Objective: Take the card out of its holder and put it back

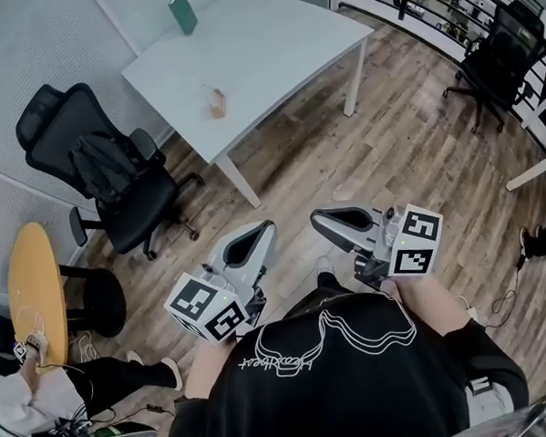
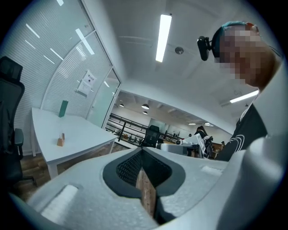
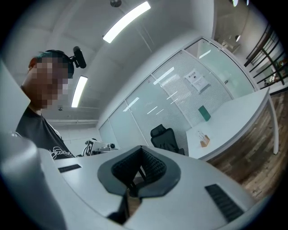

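Observation:
A small wooden card holder with a pale card standing in it rests on the white table, far ahead of me. It also shows small in the left gripper view, holder, and in the right gripper view, holder. Both grippers are held close to my body over the wooden floor, well short of the table. My left gripper is shut with nothing in it. My right gripper points left, its jaws together and nothing between them.
A green box stands at the table's far edge. A black office chair stands left of the table, another chair at the right. A round wooden table and a seated person's legs are at the lower left.

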A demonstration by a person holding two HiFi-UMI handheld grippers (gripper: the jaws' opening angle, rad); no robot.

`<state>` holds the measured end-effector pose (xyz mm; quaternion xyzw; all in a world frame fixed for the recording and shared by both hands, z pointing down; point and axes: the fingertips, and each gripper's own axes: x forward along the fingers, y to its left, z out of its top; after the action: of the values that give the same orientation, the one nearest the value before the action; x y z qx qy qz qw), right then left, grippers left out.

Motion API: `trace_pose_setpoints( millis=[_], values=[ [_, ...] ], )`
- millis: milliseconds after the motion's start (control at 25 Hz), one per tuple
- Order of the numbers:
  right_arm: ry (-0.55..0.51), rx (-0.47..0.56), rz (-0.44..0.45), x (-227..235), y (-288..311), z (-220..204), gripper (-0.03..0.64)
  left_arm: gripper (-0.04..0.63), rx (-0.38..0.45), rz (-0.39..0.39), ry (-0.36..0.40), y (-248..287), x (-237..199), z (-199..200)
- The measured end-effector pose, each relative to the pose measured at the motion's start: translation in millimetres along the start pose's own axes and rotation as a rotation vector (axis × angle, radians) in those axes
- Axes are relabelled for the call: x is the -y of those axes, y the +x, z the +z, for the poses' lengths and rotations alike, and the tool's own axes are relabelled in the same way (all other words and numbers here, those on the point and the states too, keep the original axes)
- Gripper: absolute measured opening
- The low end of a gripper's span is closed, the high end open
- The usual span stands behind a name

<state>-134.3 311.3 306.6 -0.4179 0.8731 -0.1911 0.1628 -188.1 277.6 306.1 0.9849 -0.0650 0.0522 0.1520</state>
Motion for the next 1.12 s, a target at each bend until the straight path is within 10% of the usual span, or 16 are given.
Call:
trace_pose_setpoints(
  millis=[520,1120],
  values=[
    [-0.036,-0.088,0.003,139,30,50,0.009,0.014,-0.002,-0.074,-0.014,127,-82,29],
    [0.027,-0.148,0.004,235,92,53,0.009,0.014,0.060,0.066,-0.083,155,-189,37]
  ],
)
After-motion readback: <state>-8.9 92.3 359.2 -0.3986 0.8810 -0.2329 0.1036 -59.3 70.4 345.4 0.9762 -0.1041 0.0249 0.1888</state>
